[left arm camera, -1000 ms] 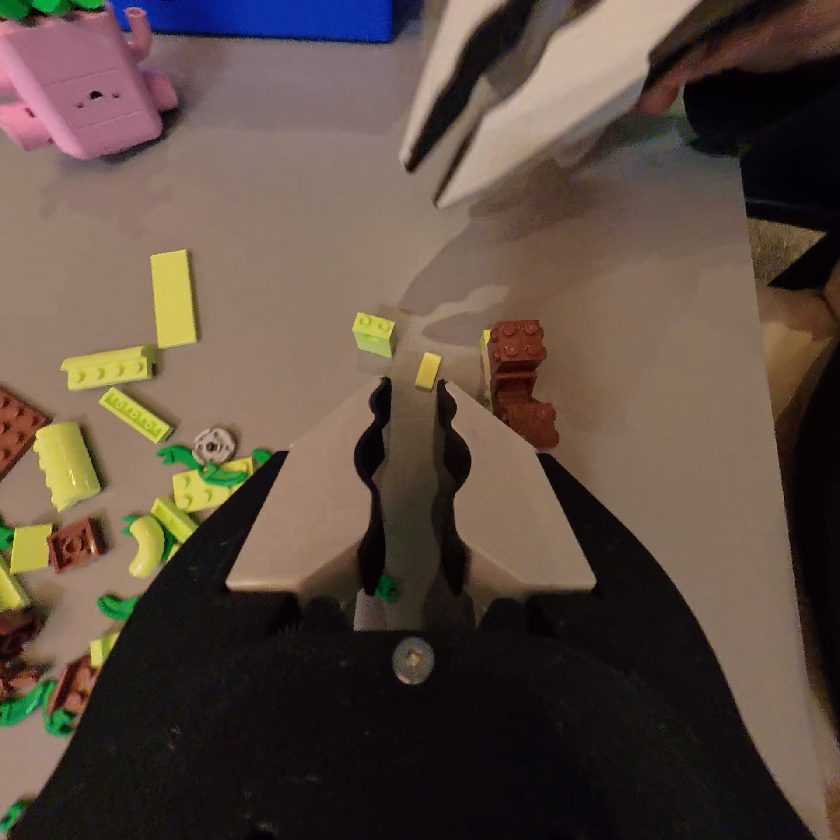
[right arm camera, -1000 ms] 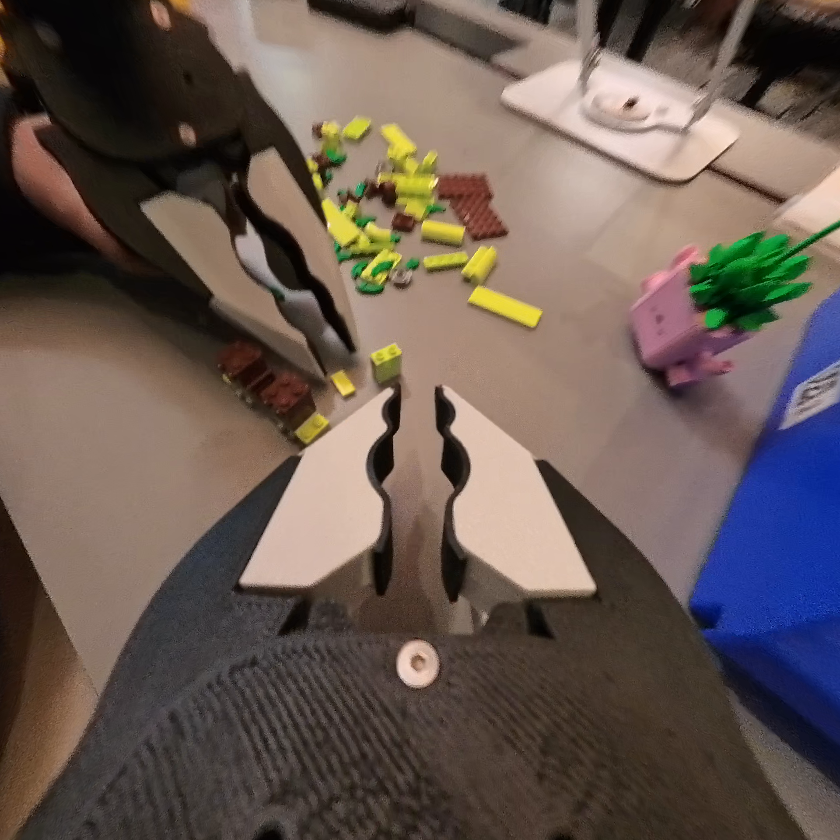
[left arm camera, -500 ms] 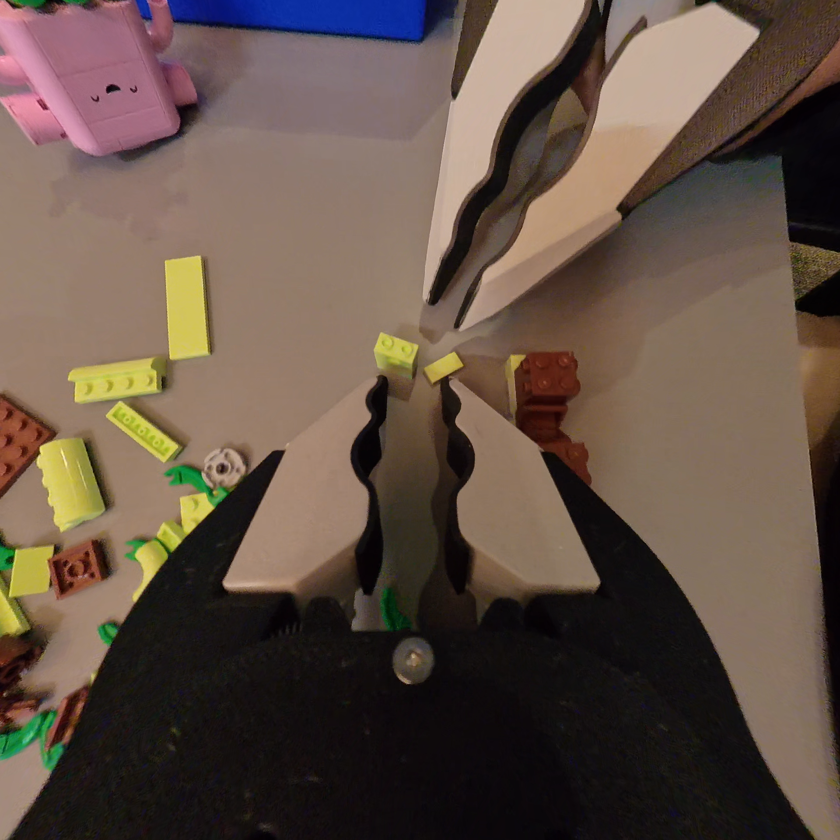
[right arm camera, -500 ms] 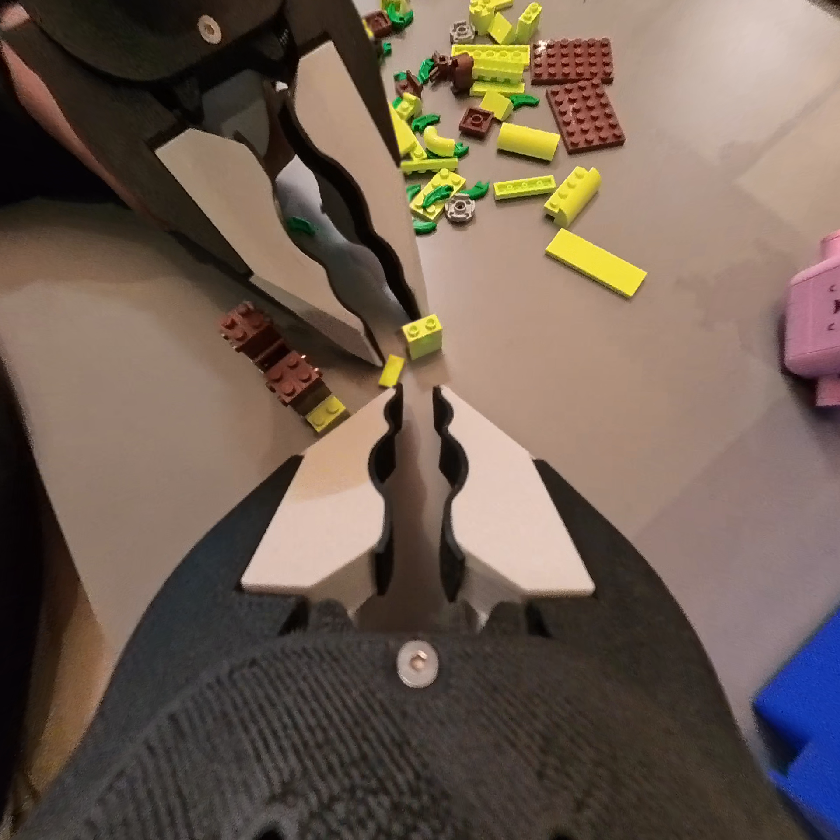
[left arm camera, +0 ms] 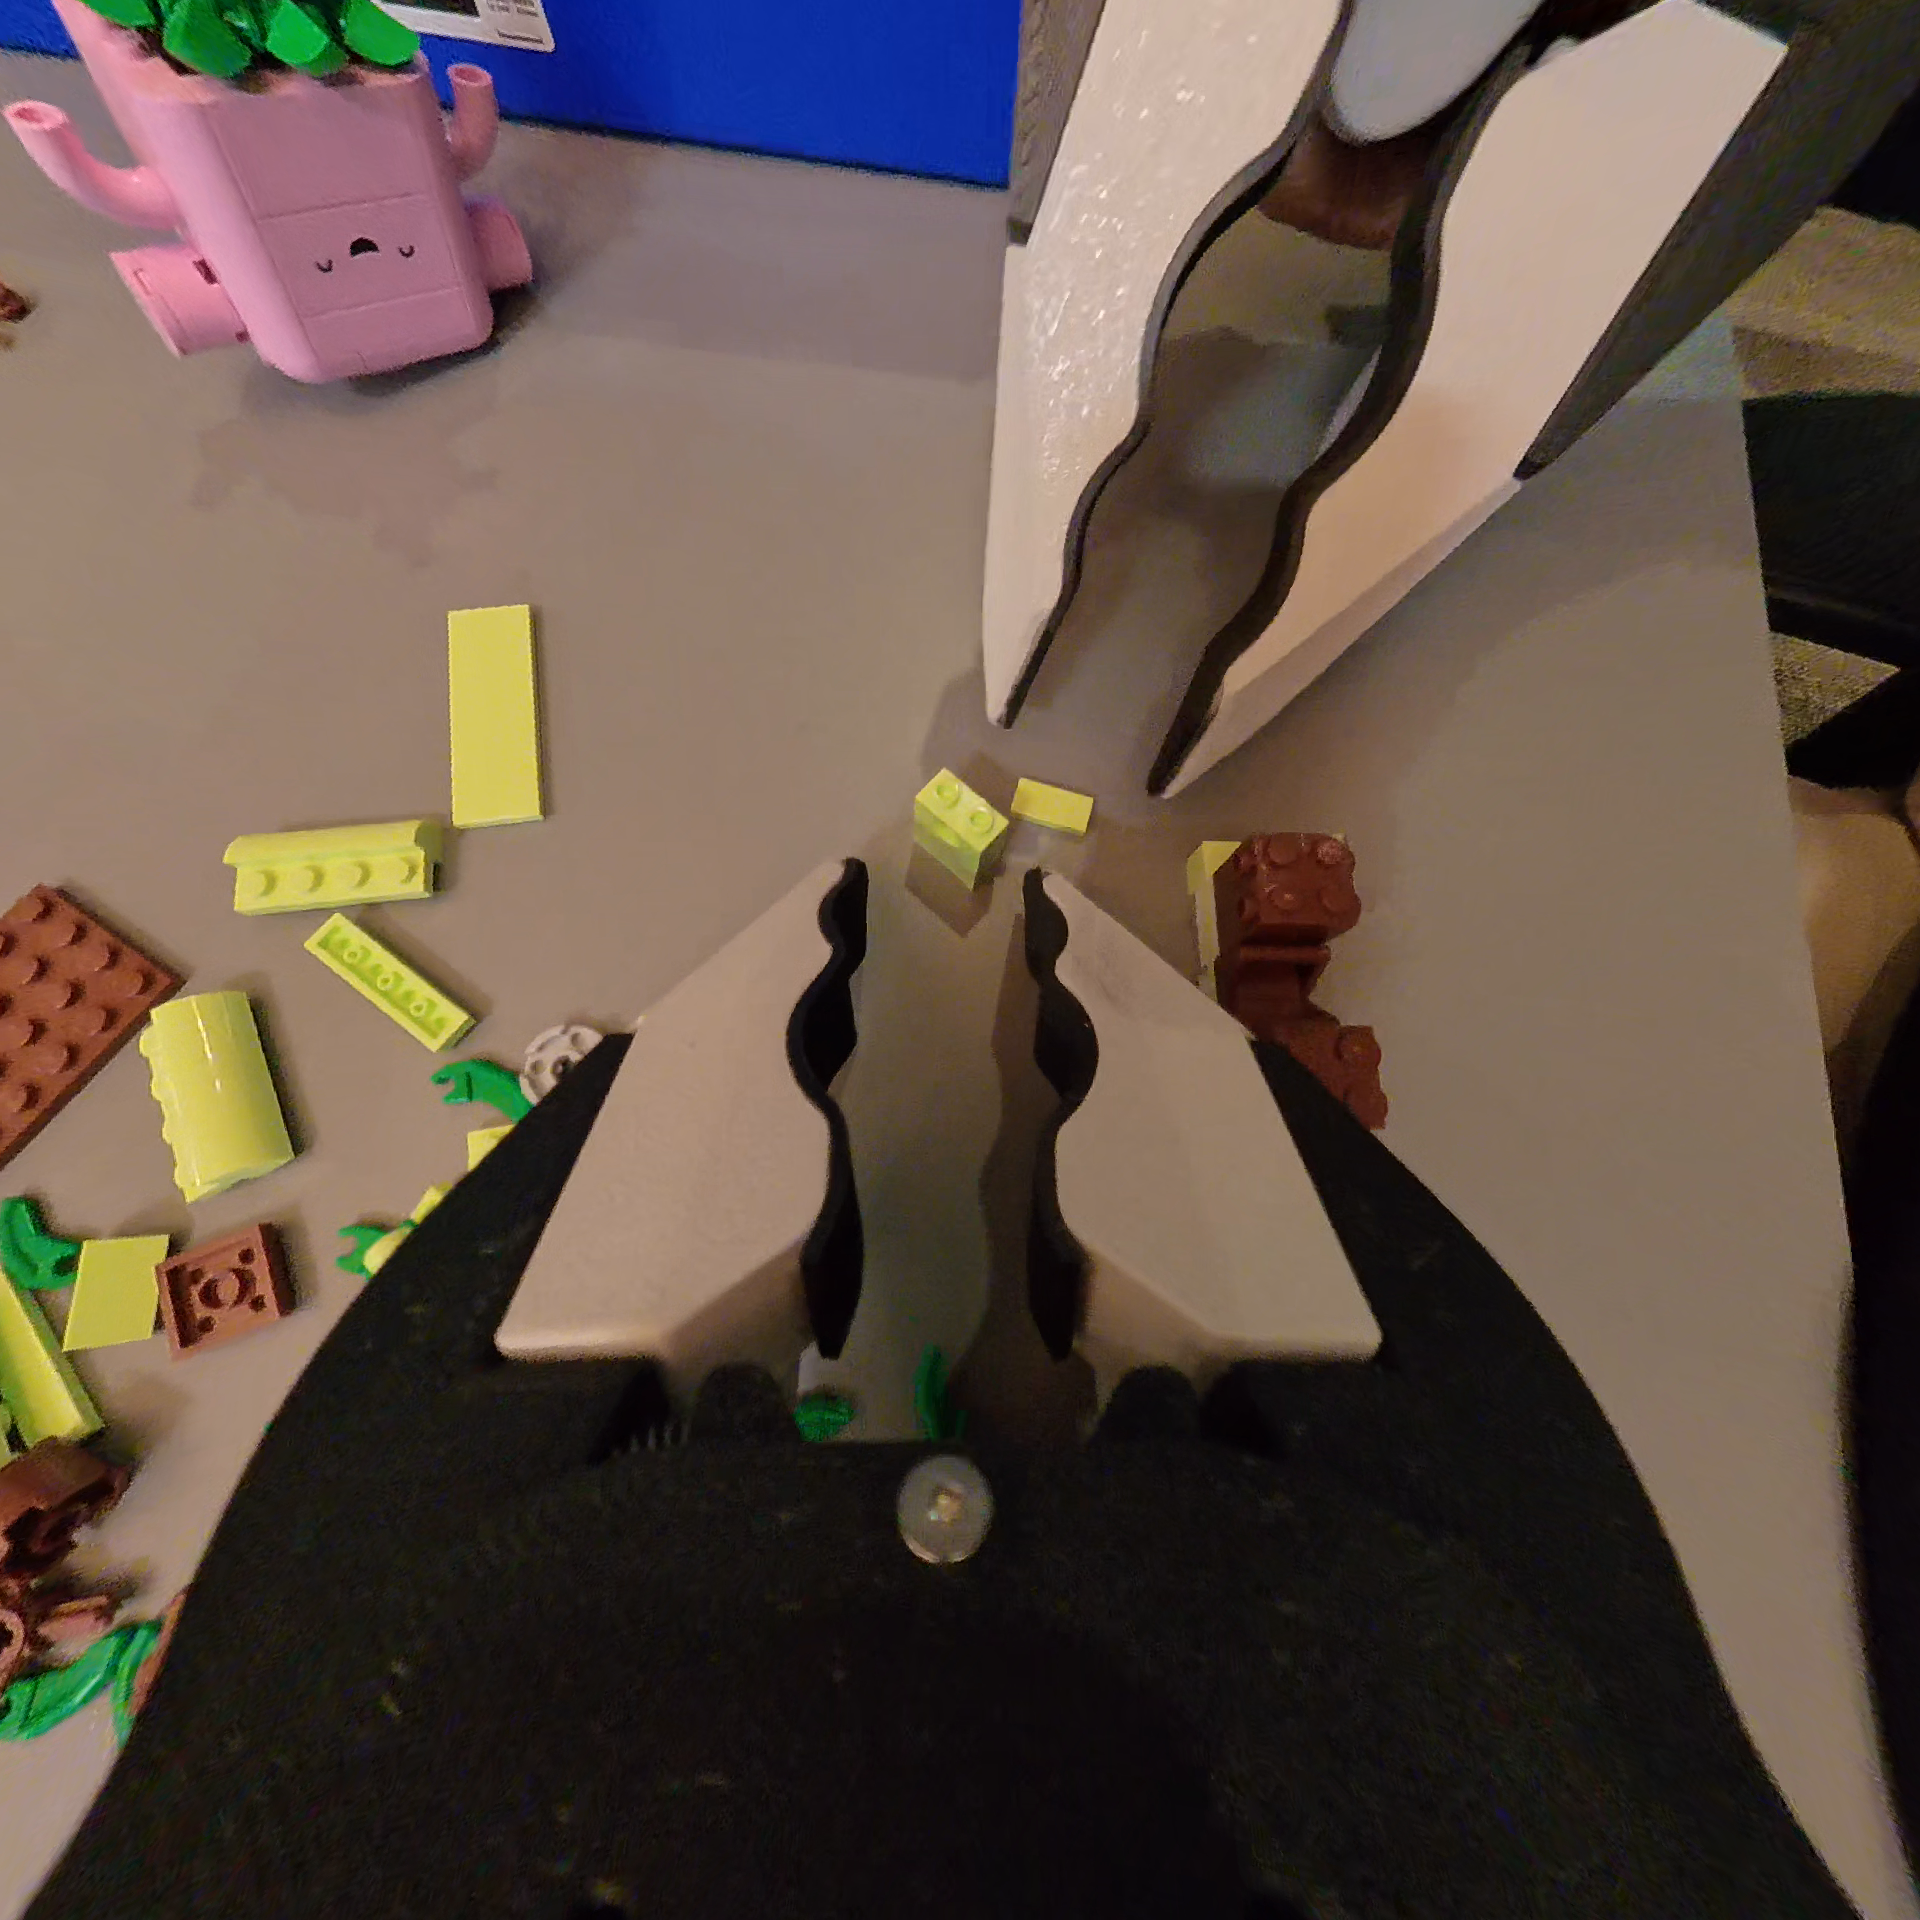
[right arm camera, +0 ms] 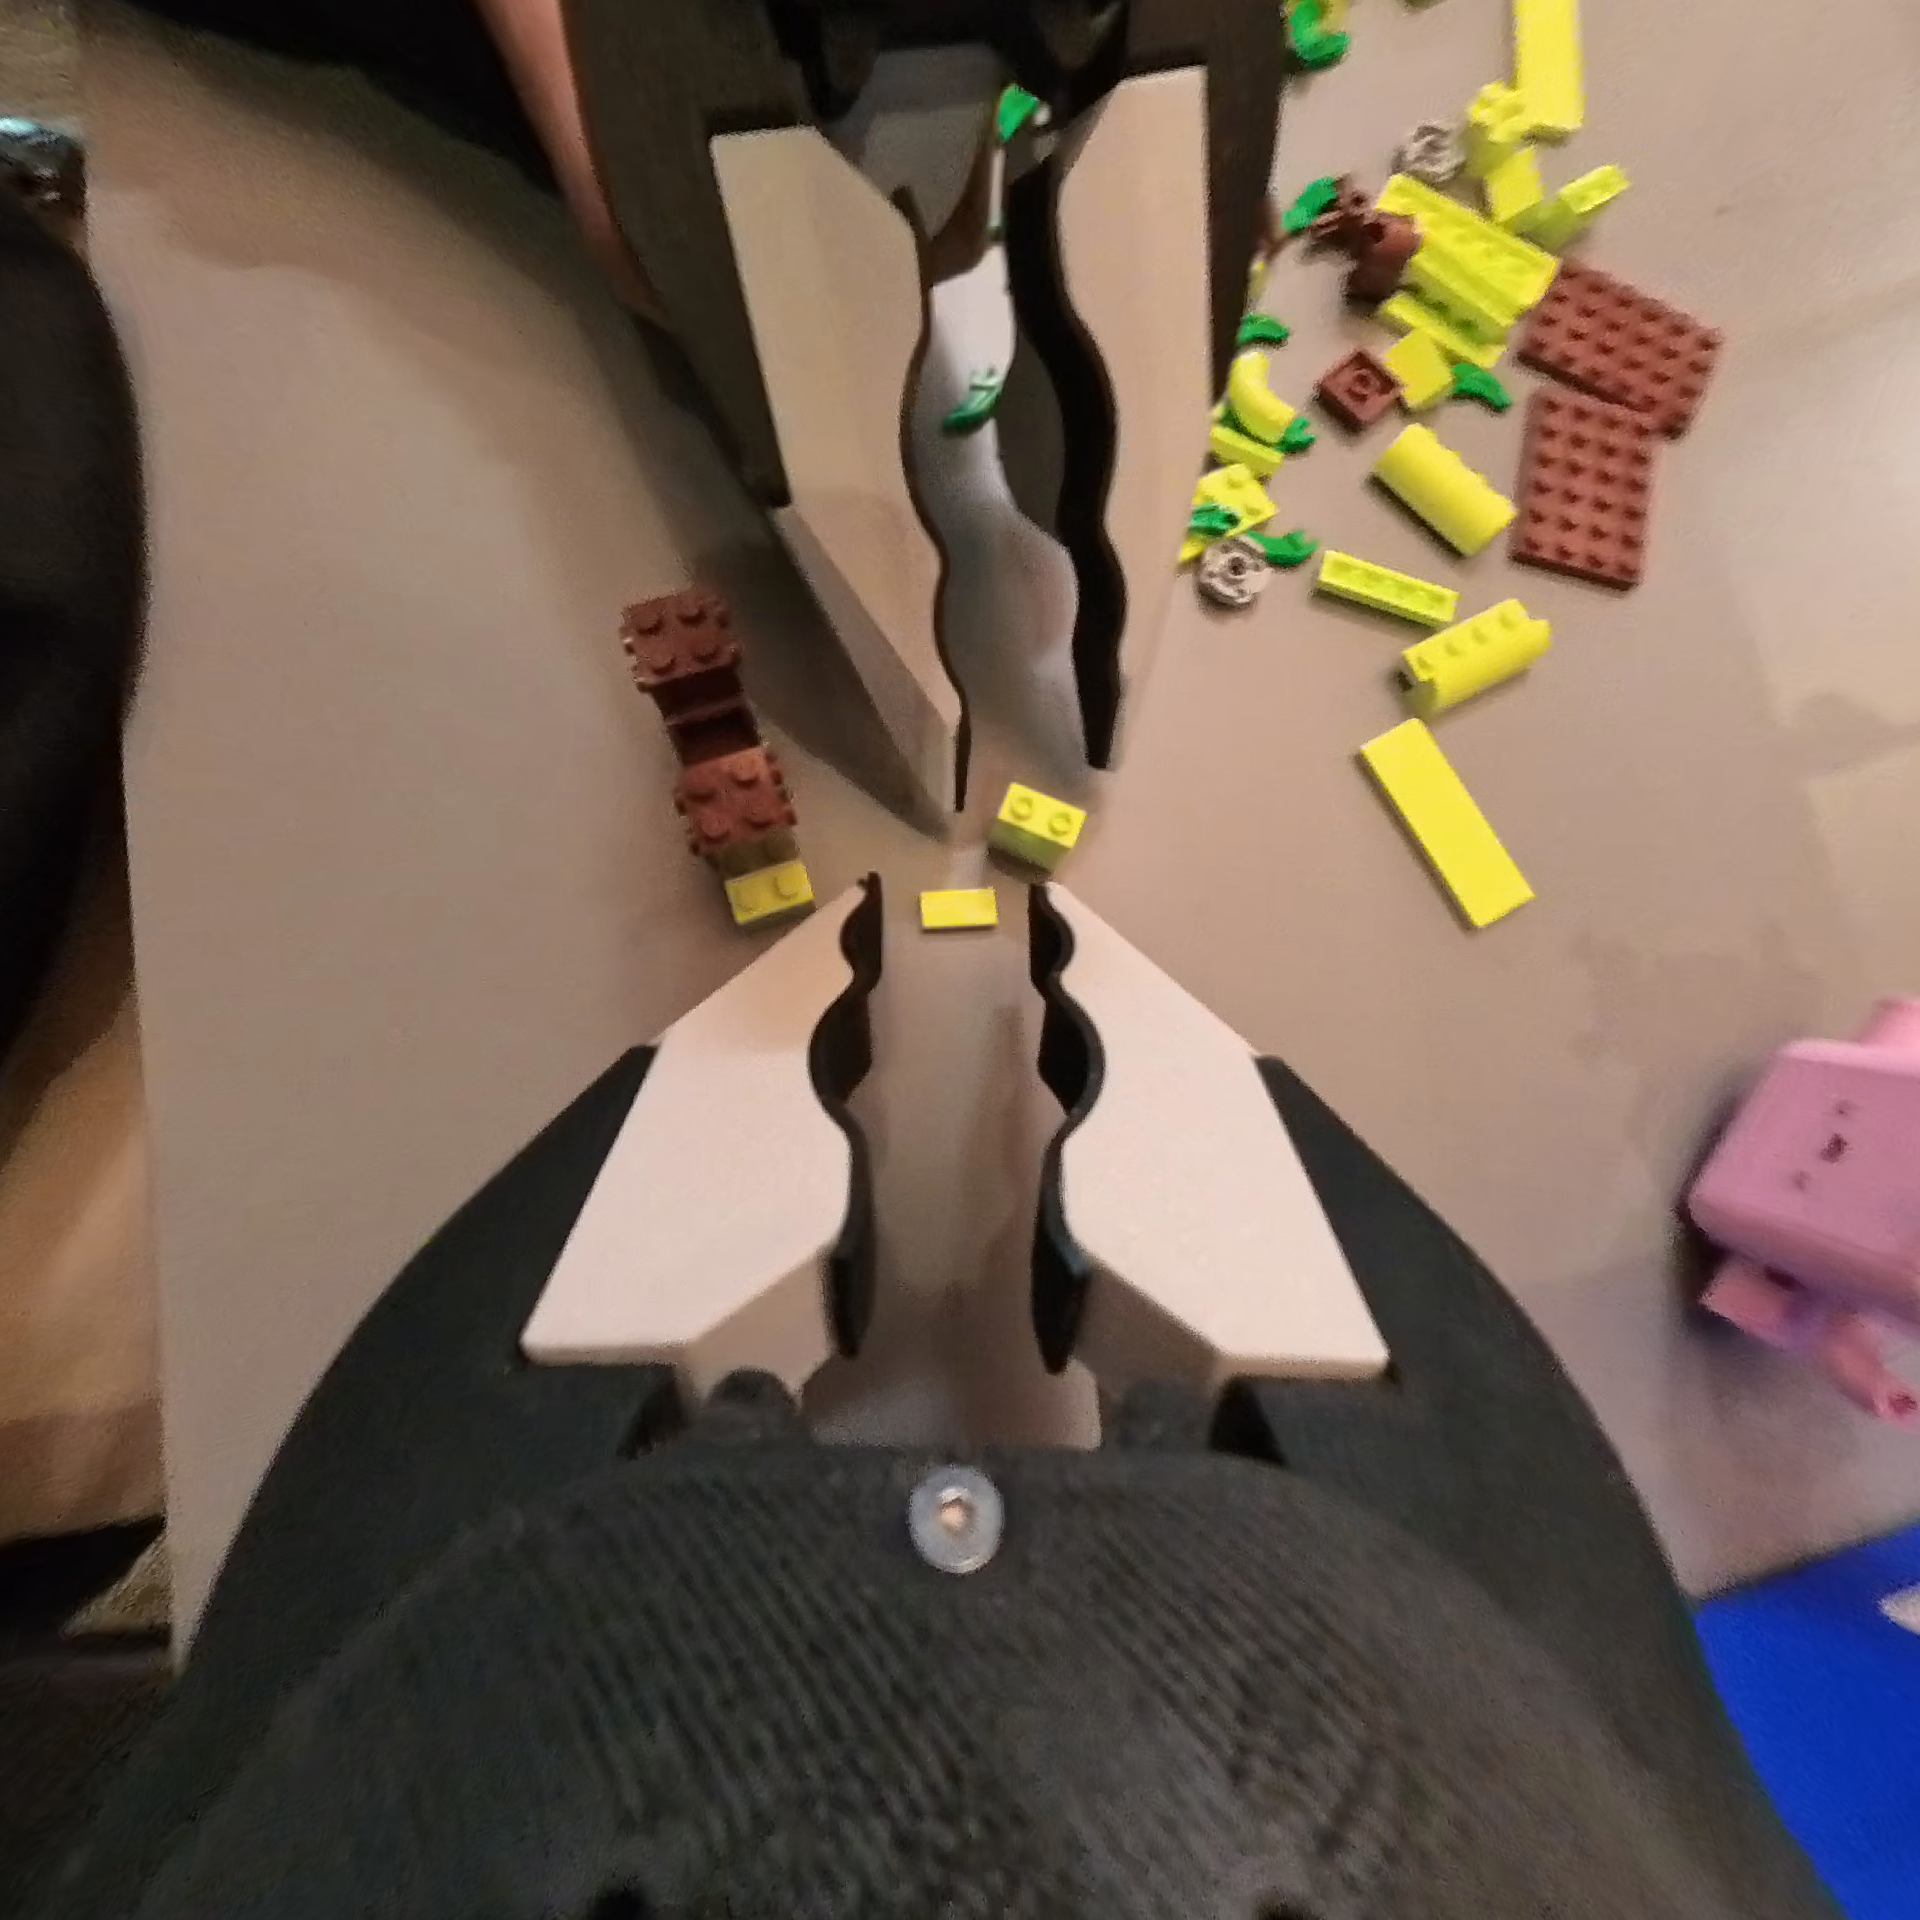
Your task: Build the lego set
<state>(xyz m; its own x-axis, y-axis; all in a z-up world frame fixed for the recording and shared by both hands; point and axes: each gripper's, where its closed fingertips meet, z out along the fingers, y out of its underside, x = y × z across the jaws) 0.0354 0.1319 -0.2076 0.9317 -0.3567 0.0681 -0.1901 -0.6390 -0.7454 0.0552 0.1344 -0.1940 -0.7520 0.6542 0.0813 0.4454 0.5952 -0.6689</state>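
Left gripper [left arm camera: 943, 873]: jaws apart, empty; small lime two-stud plastic brick [left arm camera: 960, 827] at 12 o'clock.
Right gripper [right arm camera: 954, 891]: jaws apart, empty; flat lime smooth tile [right arm camera: 957, 909] between tips.

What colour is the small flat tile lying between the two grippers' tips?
Lime yellow-green; the flat tile shows best in the right wrist view.

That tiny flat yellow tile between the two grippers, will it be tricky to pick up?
Probably. The flat yellow tile lies flush on the table, leaving the right gripper little edge to pinch. Its smooth, studless top suggests it may slip. It looks rigid and light, so a nudge would likely slide it.
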